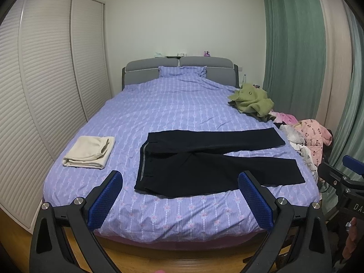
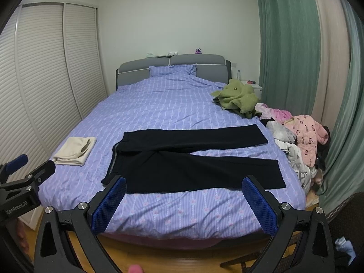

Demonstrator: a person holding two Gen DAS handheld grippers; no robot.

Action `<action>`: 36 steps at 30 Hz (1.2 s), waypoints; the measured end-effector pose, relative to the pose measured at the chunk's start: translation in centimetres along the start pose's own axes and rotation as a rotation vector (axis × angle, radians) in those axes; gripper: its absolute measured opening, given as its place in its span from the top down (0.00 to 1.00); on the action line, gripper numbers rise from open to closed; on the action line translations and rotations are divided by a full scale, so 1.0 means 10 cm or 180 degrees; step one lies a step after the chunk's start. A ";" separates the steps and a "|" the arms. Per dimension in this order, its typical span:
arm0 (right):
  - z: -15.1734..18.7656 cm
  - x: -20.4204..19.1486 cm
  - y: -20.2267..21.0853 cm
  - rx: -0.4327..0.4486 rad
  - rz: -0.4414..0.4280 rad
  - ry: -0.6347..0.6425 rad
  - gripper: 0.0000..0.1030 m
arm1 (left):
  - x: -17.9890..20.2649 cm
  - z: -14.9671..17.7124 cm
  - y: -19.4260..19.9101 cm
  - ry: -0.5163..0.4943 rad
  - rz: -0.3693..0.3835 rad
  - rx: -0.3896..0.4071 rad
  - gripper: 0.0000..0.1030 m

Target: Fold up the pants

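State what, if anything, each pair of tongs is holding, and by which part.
Nothing. The left tongs and right tongs are both open, short of the black pants lying flat on the bed.

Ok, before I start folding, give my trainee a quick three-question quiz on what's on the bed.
1. True or false: the black pants lie spread flat with legs apart.
2. Which side of the pants has the cream folded cloth: A waistband, B leg ends?
3. Fill in: the left claw and right claw are both ____.

Key: 1 true; 2 A; 3 open, holding nothing.
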State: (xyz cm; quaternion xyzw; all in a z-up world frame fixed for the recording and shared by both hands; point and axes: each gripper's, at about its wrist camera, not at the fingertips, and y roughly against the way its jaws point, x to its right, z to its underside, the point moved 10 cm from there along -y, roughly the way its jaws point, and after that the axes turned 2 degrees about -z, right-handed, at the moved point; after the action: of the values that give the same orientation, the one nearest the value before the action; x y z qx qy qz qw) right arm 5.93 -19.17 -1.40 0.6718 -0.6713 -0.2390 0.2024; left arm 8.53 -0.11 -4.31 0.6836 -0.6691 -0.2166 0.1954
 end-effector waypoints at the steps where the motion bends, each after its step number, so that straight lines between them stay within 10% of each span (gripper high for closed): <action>1: 0.00 0.00 0.00 0.0001 -0.0003 0.0000 0.00 | 0.00 0.00 0.00 0.0004 0.0006 0.0003 0.00; 36: 0.00 -0.02 0.02 0.0023 -0.0025 0.0006 0.00 | -0.06 -0.03 0.07 0.0052 0.0046 0.0033 0.00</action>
State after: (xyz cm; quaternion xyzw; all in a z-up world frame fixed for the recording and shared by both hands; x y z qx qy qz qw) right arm 5.82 -18.97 -1.26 0.6754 -0.6693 -0.2368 0.1996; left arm 8.10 0.48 -3.68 0.6814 -0.6735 -0.2061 0.1989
